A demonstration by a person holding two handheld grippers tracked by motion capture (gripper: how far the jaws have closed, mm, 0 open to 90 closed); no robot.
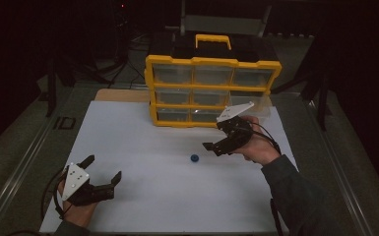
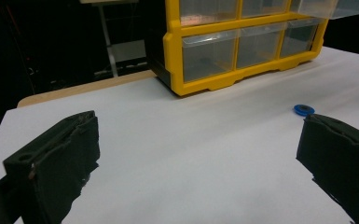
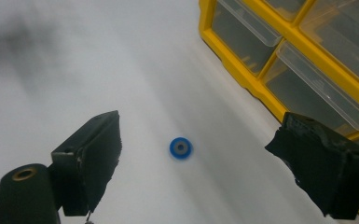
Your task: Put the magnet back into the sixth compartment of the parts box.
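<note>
right gripper point(image 1: 215, 137): jaws spread wide, tilted down above the blue ring point(image 1: 194, 158), holding nothing. ring: flat on the white sheet point(image 1: 142, 147), near the yellow drawer organizer point(image 1: 211, 91), bare sheet around. left gripper point(image 1: 103, 169): jaws apart, low near the sheet's front edge.

A dim lab or workshop test space is showing here. A white work surface point(image 1: 142, 147) is lying over a wooden tabletop point(image 1: 120, 95) whose edge is peeking out at the back, and metal rails point(image 1: 27, 152) are running along the bench sides. A yellow small-parts organizer point(image 1: 211, 91) with clear plastic drawers and a carry handle is standing at the rear, the kind used for hardware. Behind it, dark stands point(image 1: 51, 83) and loose cables point(image 1: 123, 29) are crowding the unlit floor, and a grey metal frame point(image 1: 221, 22) is rising at the back. The person's hand-held grippers are trailing cables, suggesting a recording rig.
</note>
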